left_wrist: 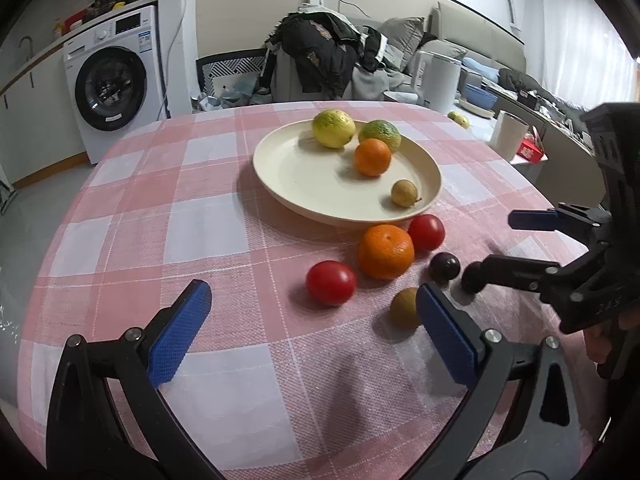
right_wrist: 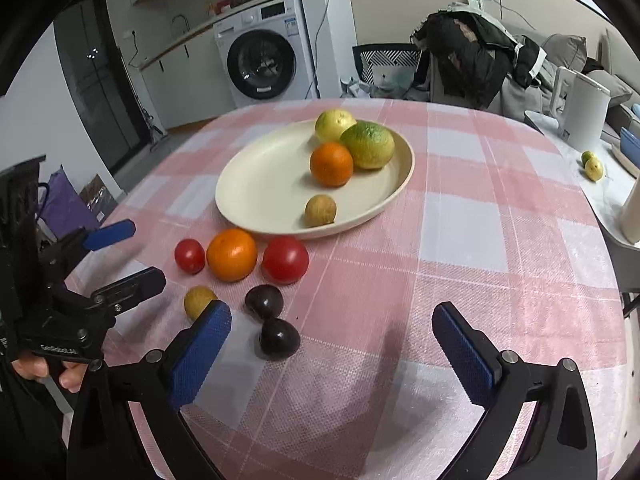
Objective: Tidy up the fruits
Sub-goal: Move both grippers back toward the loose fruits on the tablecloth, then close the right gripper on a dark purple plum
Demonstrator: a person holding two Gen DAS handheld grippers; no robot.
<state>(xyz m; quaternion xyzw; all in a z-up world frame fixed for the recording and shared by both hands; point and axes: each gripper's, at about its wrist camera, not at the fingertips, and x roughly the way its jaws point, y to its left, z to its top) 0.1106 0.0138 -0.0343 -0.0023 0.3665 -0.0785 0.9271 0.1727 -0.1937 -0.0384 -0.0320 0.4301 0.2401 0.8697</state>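
Note:
A cream plate (left_wrist: 288,168) (right_wrist: 260,184) on the pink checked tablecloth holds a yellow lemon (left_wrist: 333,128), a green citrus (right_wrist: 368,145), a small orange (right_wrist: 331,164) and a small tan fruit (right_wrist: 320,210). In front of the plate lie an orange (left_wrist: 385,251) (right_wrist: 231,254), two tomatoes (left_wrist: 331,282) (left_wrist: 426,232), two dark plums (right_wrist: 264,301) (right_wrist: 279,338) and a tan fruit (left_wrist: 404,307) (right_wrist: 198,301). My left gripper (left_wrist: 314,336) is open and empty, near the loose fruit. My right gripper (right_wrist: 332,348) is open and empty beside the plums; it also shows in the left wrist view (left_wrist: 492,248).
A washing machine (left_wrist: 116,84) stands behind the table at the left. A chair piled with clothes (left_wrist: 320,56) is at the far edge. A side table on the right holds a white appliance (right_wrist: 580,108), a cup and two small fruits (right_wrist: 592,166).

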